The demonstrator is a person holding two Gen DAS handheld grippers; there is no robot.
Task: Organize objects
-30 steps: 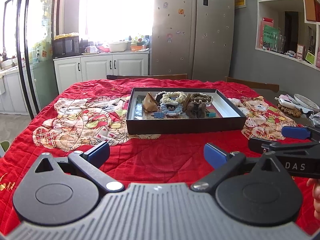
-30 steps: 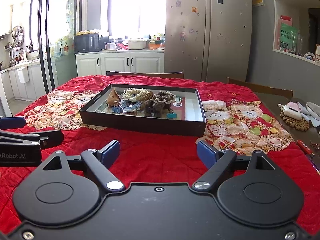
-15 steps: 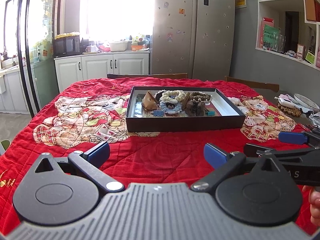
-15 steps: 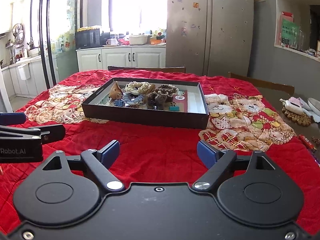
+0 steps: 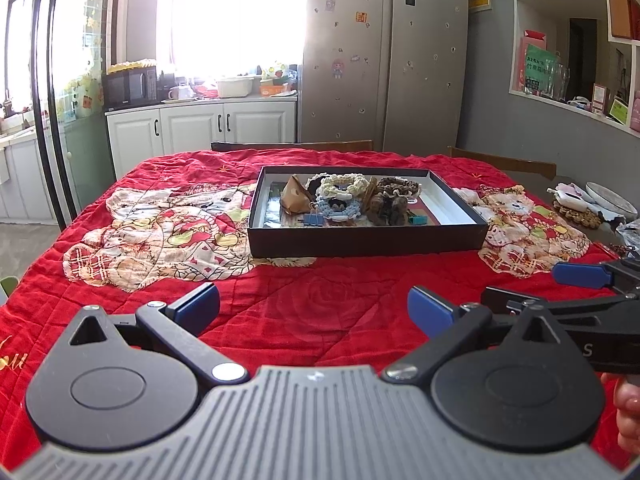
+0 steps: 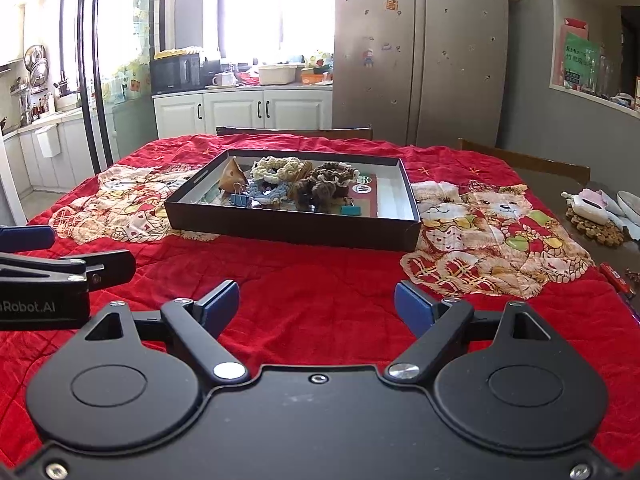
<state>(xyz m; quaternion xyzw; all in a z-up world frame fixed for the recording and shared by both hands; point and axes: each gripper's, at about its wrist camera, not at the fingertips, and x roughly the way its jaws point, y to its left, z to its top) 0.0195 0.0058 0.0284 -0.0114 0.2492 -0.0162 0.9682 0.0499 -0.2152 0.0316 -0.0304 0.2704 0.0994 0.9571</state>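
Note:
A black shallow box [image 5: 360, 242] [image 6: 288, 228] stands mid-table on a red quilt. In it lie a cream scrunchie [image 5: 340, 184] [image 6: 276, 168], a blue scrunchie [image 5: 340, 208], a brown scrunchie [image 5: 398, 190] [image 6: 334, 174], a brown cone-shaped piece [image 5: 295, 196] [image 6: 234, 174], a blue binder clip [image 5: 312, 220] [image 6: 240, 200] and a teal binder clip [image 5: 418, 220] [image 6: 351, 210]. My left gripper [image 5: 314, 308] is open and empty, well short of the box. My right gripper [image 6: 316, 304] is open and empty too, also short of it, and shows at the right in the left wrist view [image 5: 580, 276].
Chair backs [image 5: 292, 146] stand behind the table. At the table's right edge lie a woven coaster with a white object [image 6: 592, 216] and a plate [image 5: 612, 200]. A fridge [image 5: 384, 60] and white cabinets [image 5: 200, 128] are behind.
Both grippers have drawn back and lowered a little, away from the box. The right gripper has slid lower and further right in the left wrist view. Both stay open.

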